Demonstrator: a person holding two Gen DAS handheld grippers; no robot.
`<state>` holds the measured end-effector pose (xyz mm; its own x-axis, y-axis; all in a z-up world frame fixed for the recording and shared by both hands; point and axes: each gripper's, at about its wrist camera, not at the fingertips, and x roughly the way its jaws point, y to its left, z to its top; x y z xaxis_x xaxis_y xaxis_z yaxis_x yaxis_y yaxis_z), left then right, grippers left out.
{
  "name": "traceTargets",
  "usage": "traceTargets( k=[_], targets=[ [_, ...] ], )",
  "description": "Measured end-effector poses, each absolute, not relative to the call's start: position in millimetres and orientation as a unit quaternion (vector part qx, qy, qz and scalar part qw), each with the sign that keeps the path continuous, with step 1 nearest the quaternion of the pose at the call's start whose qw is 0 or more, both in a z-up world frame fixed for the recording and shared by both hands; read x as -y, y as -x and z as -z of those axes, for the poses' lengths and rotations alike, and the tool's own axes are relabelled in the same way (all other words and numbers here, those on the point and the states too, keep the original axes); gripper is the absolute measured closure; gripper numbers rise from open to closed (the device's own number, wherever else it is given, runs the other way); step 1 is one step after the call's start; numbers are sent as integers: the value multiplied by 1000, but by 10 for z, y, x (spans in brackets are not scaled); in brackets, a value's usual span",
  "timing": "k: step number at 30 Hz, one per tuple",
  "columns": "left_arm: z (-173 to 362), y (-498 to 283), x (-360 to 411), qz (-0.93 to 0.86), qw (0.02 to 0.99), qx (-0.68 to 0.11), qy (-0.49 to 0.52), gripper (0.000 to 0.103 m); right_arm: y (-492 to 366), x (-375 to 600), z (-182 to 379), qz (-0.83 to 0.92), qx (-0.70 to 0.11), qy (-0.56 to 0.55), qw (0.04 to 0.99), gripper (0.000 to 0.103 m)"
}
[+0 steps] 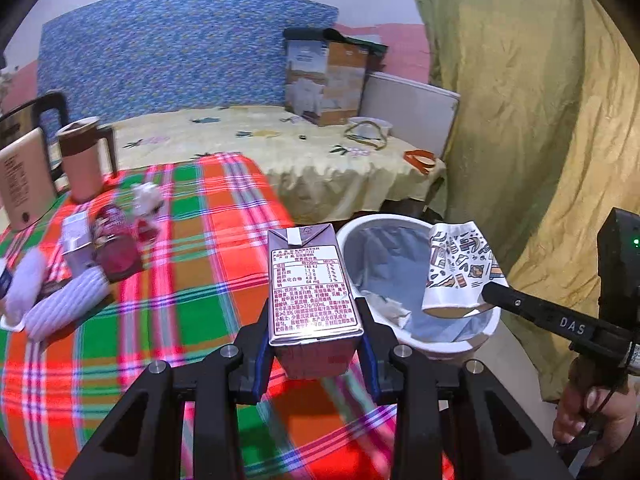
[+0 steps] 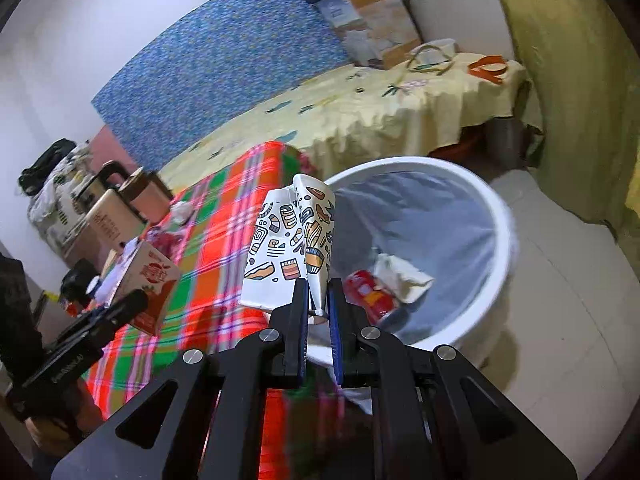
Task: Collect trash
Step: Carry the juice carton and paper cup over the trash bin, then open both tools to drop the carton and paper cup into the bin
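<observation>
My left gripper point(image 1: 314, 344) is shut on a purple drink carton point(image 1: 310, 288) and holds it above the plaid table's right edge, just left of the white trash bin point(image 1: 452, 344). My right gripper point(image 2: 318, 304) is shut on a crushed patterned paper cup point(image 2: 286, 246) and holds it at the bin's point(image 2: 500, 216) left rim. The cup point(image 1: 460, 268) hangs over the bin in the left wrist view. The bin, lined with a bag, holds a red can point(image 2: 366, 288) and crumpled paper point(image 2: 400, 272). More wrappers point(image 1: 114, 244) lie on the table's left.
The plaid-clothed table point(image 1: 192, 248) carries a lidded mug point(image 1: 80, 160), a tan box point(image 1: 22, 180) and white striped items point(image 1: 64, 304). A yellow-covered bed point(image 1: 280, 148) with a cardboard box point(image 1: 324, 80) stands behind. An olive curtain point(image 1: 520, 120) hangs right of the bin.
</observation>
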<state>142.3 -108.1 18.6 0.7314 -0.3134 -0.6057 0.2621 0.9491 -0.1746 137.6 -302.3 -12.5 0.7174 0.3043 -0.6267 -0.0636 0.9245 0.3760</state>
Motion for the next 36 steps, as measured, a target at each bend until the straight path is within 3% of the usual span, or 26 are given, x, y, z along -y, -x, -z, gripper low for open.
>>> traceTargets(
  k=[27,29,31,36],
  targets=[
    [144,-1978,1967,247,895,-372,6,66,-1435,3411,348,-33,-419,-133,898,88],
    [154,-1992,1975,250,892,-376,7,66,-1434,3412,346,-32,-419,-132,897,82],
    [163,-2001,1972,249,892,-377,7,65,-1420,3423,343,-35,-418,-135,898,69],
    [162,-1993,1939,250,892,-377,16,63,-1413,3418,327,-36,-414,-140,899,67]
  ],
)
